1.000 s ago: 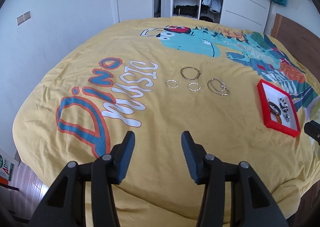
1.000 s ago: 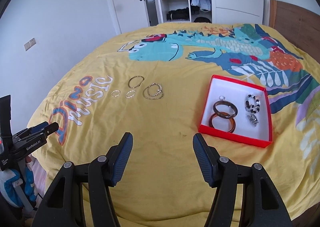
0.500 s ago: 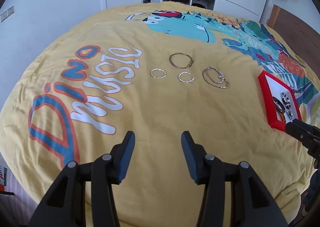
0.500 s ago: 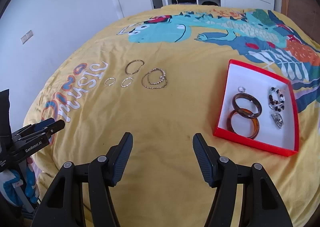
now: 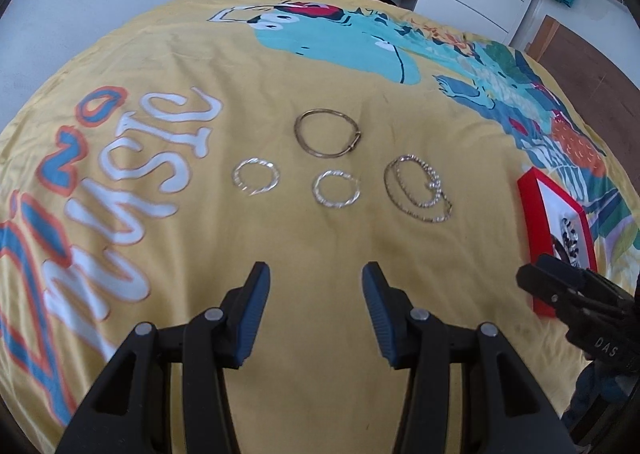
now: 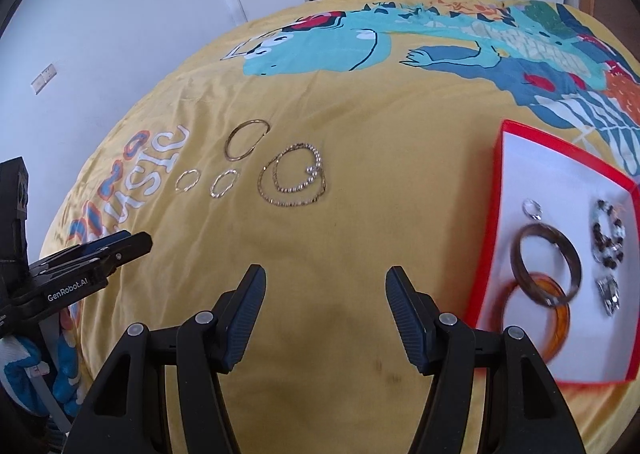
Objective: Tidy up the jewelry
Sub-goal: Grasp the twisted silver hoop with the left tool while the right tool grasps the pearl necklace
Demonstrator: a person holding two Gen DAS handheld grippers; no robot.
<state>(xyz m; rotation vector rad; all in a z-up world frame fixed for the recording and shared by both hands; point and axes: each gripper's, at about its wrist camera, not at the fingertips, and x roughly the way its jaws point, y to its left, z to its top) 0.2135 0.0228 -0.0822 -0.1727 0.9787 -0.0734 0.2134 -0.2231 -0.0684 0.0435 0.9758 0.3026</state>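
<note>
Meanwhile, on a yellow dinosaur-print bedspread (image 5: 280, 274), four loose pieces wait to be put away: a thin gold bangle (image 5: 328, 133) lies farthest, with two small silver hoops, the left hoop (image 5: 256, 176) and the middle hoop (image 5: 336, 189), in a near row, and a bunched chain bracelet (image 5: 418, 189) to their right. All four lie flat and apart from each other, seemingly spread out so each can be lifted singly. To the right sits the red tray (image 6: 486, 254), already holding a dark bangle (image 6: 547, 269) overlapping an amber bangle (image 6: 534, 318), a bead bracelet (image 6: 608, 232), a small ring (image 6: 532, 209) and a silvery clip-like item (image 6: 608, 292) too blurred to identify; judging by this, sorting is partly done. The left gripper (image 5: 316, 282) hovers on the near side of the hoops, jaws spread wide, holding and touching nothing. The right gripper (image 6: 324, 286) likewise hangs over bare fabric between the chain and the tray, jaws wide apart and empty. Either claw would need to advance toward the far row before closing on a piece.
</note>
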